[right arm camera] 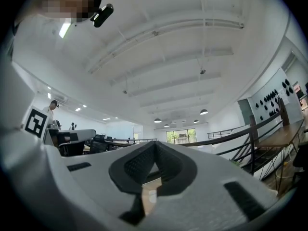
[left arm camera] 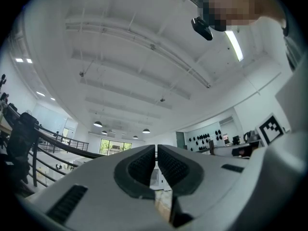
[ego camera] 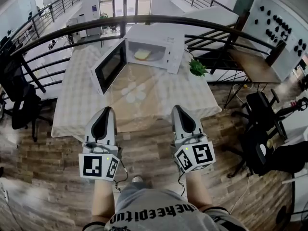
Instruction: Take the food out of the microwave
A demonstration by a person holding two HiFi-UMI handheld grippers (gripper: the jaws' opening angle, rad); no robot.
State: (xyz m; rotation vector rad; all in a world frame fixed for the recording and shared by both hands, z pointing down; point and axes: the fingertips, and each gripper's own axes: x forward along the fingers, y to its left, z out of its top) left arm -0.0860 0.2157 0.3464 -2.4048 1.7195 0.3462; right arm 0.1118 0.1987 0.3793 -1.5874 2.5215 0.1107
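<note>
Standing open, the door (ego camera: pixel 109 67) exposes the food (ego camera: pixel 142 55) inside the microwave (ego camera: pixel 166 37); removal not yet begun (door step apparently done); left gripper (ego camera: pixel 106 111) and right gripper (ego camera: pixel 179 110) are both closed, empty, well short of it.

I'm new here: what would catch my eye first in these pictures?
A white microwave stands at the far side of the table, its door swung open, with food inside. Nearer the camera, the left gripper and the right gripper, both shut and empty, point toward it.
</note>
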